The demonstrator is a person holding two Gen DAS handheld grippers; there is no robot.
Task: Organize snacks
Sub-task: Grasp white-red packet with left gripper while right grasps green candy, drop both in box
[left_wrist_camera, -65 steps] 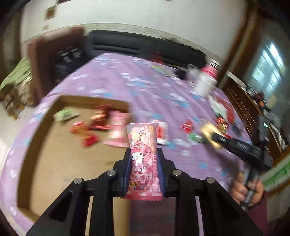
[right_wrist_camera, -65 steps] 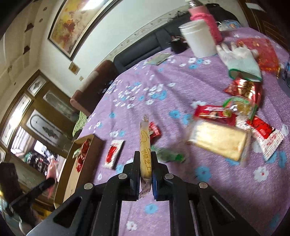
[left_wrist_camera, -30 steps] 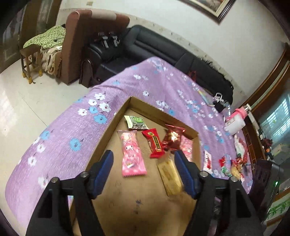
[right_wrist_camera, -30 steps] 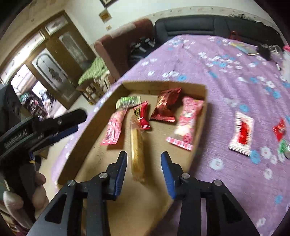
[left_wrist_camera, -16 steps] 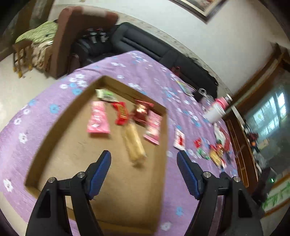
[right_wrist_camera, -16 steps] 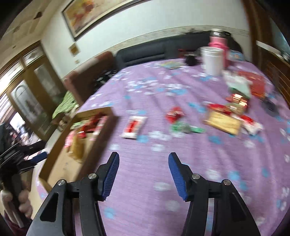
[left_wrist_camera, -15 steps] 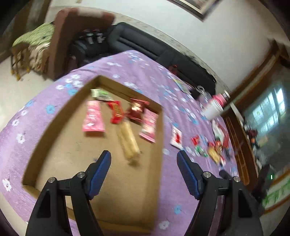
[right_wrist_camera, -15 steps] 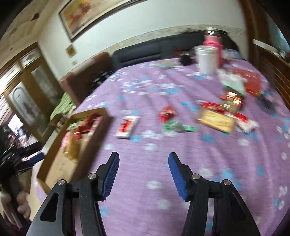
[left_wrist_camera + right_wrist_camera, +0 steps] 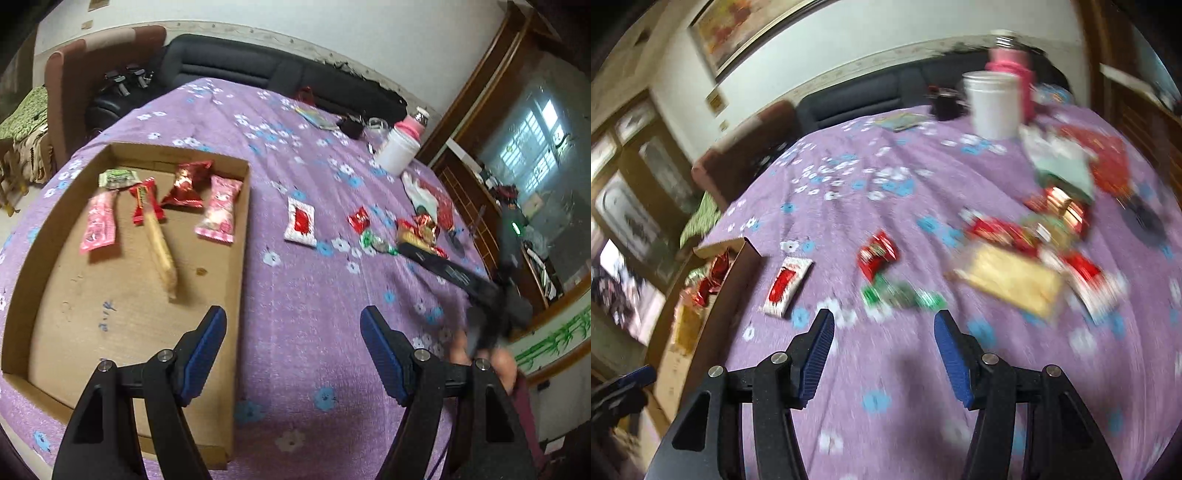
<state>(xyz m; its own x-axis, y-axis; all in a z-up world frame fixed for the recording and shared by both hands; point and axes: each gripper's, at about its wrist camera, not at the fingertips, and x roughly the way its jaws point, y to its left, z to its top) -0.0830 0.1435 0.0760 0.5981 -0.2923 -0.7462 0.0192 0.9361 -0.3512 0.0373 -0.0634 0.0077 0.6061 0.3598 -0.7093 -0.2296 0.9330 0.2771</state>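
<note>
A shallow cardboard tray [image 9: 242,236] lies on the left of the purple flowered tablecloth. It holds two pink packets [image 9: 99,223], a green packet, a red bar, a red foil bag and a long tan bar [image 9: 160,251]. My left gripper [image 9: 293,325] hovers open and empty over the tray's right wall. My right gripper [image 9: 884,325] is open and empty above the cloth, just short of a green wrapper [image 9: 901,293]. Nearby lie a white-and-red sachet [image 9: 786,282], a small red packet [image 9: 877,254] and a gold packet [image 9: 1008,280].
A heap of red and gold snacks [image 9: 421,229] sits at the right with a white glove [image 9: 1060,158]. A white cup [image 9: 993,103] and pink bottle [image 9: 1012,59] stand at the far edge. A hand [image 9: 480,354] holds the right gripper. A black sofa stands behind.
Both grippers let go of their snacks, the pink packet and the long tan bar, which now lie in the tray. Both have since swung right, toward the loose snacks on the cloth.
</note>
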